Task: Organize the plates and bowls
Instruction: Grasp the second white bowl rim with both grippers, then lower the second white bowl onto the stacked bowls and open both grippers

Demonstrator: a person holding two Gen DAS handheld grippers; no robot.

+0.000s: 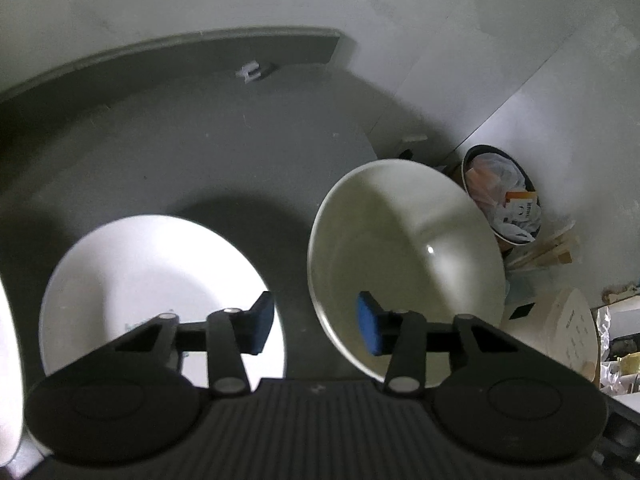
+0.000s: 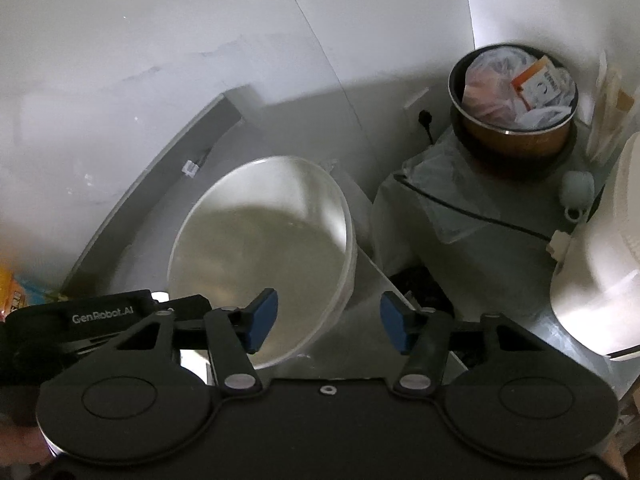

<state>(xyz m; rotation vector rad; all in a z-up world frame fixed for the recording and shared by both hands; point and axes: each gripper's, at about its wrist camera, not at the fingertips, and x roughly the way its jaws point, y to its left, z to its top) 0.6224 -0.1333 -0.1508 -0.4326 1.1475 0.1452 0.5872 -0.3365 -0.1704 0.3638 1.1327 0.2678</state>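
A cream bowl (image 1: 404, 248) sits tilted on the dark grey counter (image 1: 192, 140), to the right of a white plate (image 1: 144, 280). My left gripper (image 1: 316, 326) is open and straddles the bowl's near rim, with its right pad (image 1: 366, 328) inside the bowl and its left pad (image 1: 262, 324) outside, over the plate's edge. In the right wrist view the same bowl (image 2: 260, 248) looks blurred. My right gripper (image 2: 328, 324) is open too, its left pad (image 2: 262, 320) over the bowl and its right pad (image 2: 394, 328) beyond the rim. The left gripper's body (image 2: 100, 316) shows at the left.
A dark pot stuffed with plastic bags and packets (image 2: 516, 92) stands at the back right, also visible in the left wrist view (image 1: 504, 200). A white appliance (image 2: 600, 272) and a black cable (image 2: 472, 208) lie to the right. Another white dish edge (image 1: 8, 360) shows far left.
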